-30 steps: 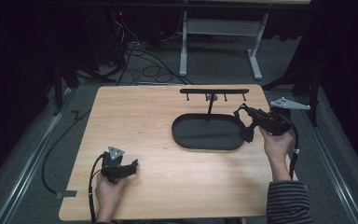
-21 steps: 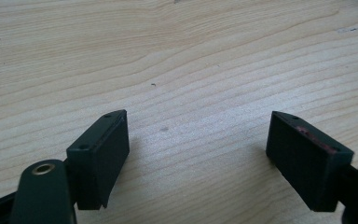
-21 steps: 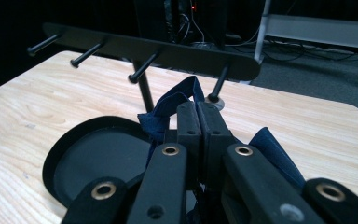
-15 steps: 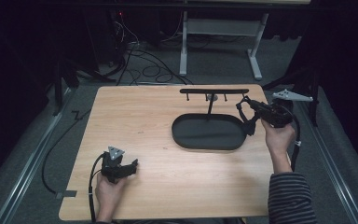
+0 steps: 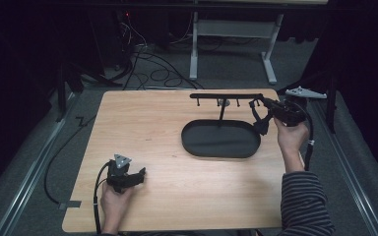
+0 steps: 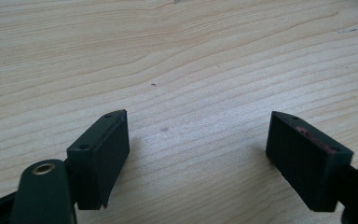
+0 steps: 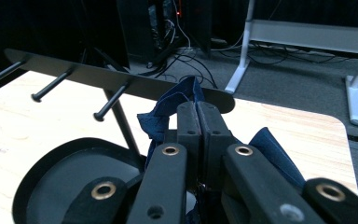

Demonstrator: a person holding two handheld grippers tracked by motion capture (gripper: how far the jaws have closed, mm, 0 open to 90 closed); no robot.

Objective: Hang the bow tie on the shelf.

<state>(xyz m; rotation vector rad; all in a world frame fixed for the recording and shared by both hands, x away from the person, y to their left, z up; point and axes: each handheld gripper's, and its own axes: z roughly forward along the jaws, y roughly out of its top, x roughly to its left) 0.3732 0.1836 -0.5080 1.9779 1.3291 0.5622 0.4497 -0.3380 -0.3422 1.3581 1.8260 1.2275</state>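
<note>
A black rack [image 5: 226, 96] with several pegs stands on an oval black base [image 5: 221, 140] at the table's right half. At the bar's right end my right gripper [image 5: 261, 107] is shut on a dark blue cloth [image 5: 262, 124] that hangs below it, over the base's right rim. In the right gripper view the jaws [image 7: 196, 109] pinch the cloth [image 7: 161, 119] just in front of the bar [image 7: 98, 74]. My left gripper [image 5: 135, 175] rests open near the front left of the table [image 5: 147, 123], its fingers [image 6: 100, 149] wide apart over bare wood.
A white desk frame [image 5: 236, 29] and loose cables [image 5: 147, 59] lie on the floor beyond the far edge. A grey plate on a stand [image 5: 305, 92] sits just off the table's right rear corner. The right table edge is close to the right hand.
The right gripper has carried the cloth up and away from the person, from beside the base's rim to the right end of the rack's bar. The left gripper has stayed put.
</note>
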